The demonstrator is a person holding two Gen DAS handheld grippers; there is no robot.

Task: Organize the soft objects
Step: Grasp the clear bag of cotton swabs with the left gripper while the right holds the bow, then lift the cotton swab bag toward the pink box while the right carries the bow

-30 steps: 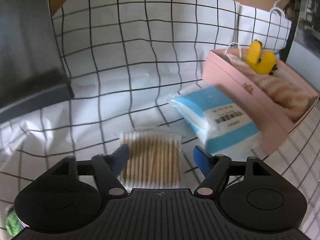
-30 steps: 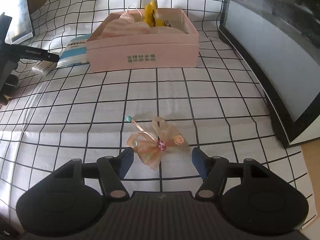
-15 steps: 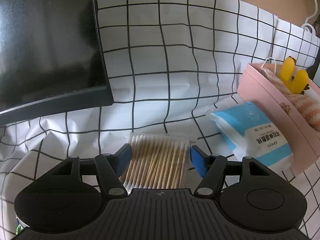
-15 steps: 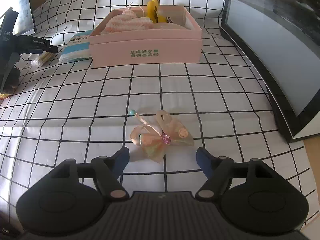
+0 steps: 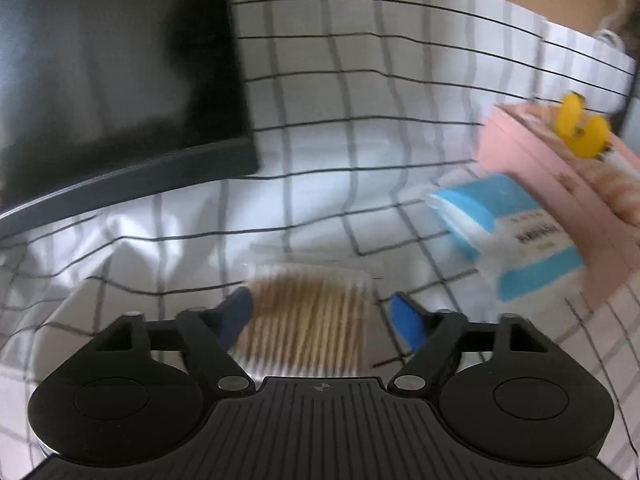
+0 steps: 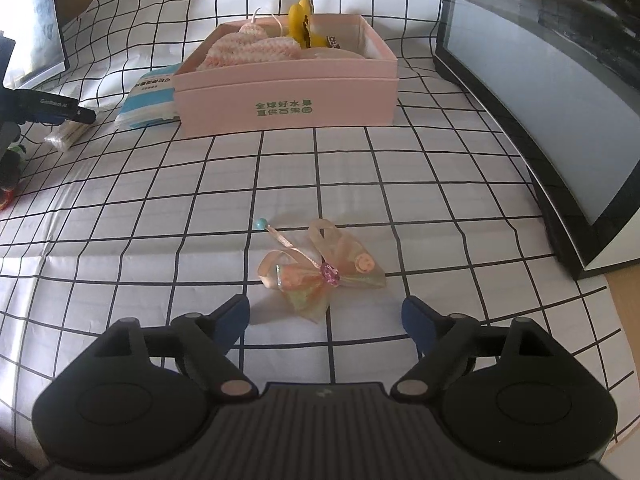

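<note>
— While the left view was smeared with blur, what could you still make out of the left gripper (image 5: 320, 316)?

— Its jaws had just been opening and stood wide apart. The pack of cotton swabs (image 5: 308, 320) lay between the blue fingertips (image 5: 404, 320) on the checked cloth (image 5: 320, 120), and the right pad was clear of it. Whether the left pad brushed the pack's edge I could not tell.

— And the right gripper (image 6: 326, 316)?

— Also spread, its jaws having just been opening, with nothing between them. The ribbon bow (image 6: 320, 272) lay flat on the cloth just ahead of the tips, a pink gem at its knot, a teal bead on a trailing strand.

— Where was the pink box (image 6: 286, 92)?

— Farther back on the cloth, open-topped, holding a pink-and-white knitted piece (image 6: 248, 50) and a yellow toy (image 6: 302, 20). A blue-and-white packet (image 6: 150, 100) rested against its left side, with the swabs beyond that. Dark monitors (image 6: 540, 80) stood at both edges.
</note>
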